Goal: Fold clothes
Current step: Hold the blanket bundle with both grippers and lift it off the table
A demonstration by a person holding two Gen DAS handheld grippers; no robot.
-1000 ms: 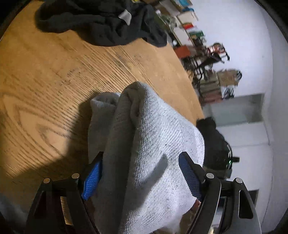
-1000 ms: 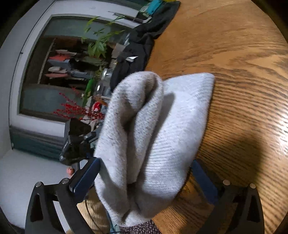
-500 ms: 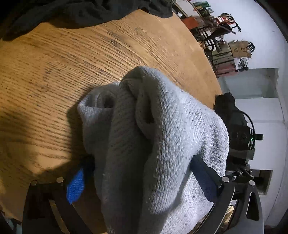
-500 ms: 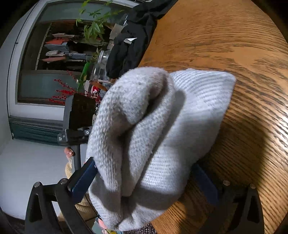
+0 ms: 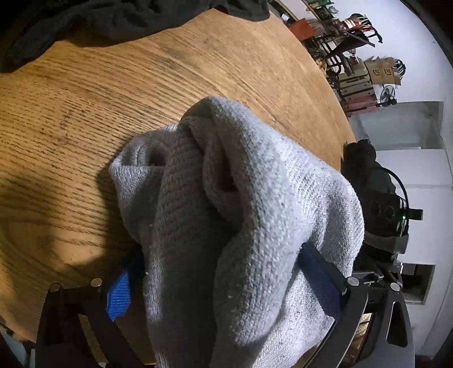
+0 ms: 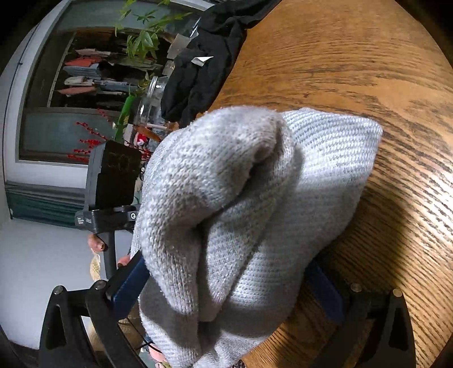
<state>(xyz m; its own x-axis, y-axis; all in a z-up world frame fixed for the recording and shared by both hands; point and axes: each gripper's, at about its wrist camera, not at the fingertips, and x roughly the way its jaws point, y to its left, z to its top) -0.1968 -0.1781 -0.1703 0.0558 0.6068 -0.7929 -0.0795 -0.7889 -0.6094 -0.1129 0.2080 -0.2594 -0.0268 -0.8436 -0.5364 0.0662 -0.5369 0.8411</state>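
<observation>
Here a bundled light grey knitted garment (image 5: 243,215) lies bunched at the near edge of the round oak-grain wooden table (image 5: 119,93), part of it on the wood and part hanging off over the rim toward the cameras. The left gripper (image 5: 226,288) has its blue-padded fingers (image 5: 119,294) spread wide on either side of the bundle; the knit sits between them and drapes over the right-hand one, and whether the pads press it cannot be told. In the right wrist view the right gripper (image 6: 226,286) likewise straddles the same grey bundle (image 6: 243,215), its dark blue pads (image 6: 130,283) standing far apart at the cloth's flanks; whether they squeeze it cannot be told either. Across the table from the grey bundle, along the far rim, lies a heap of crumpled black clothing (image 5: 121,19), well apart from it. Beyond the table's edge in the right wrist view a leafy green plant (image 6: 141,39) stands before a window.
</observation>
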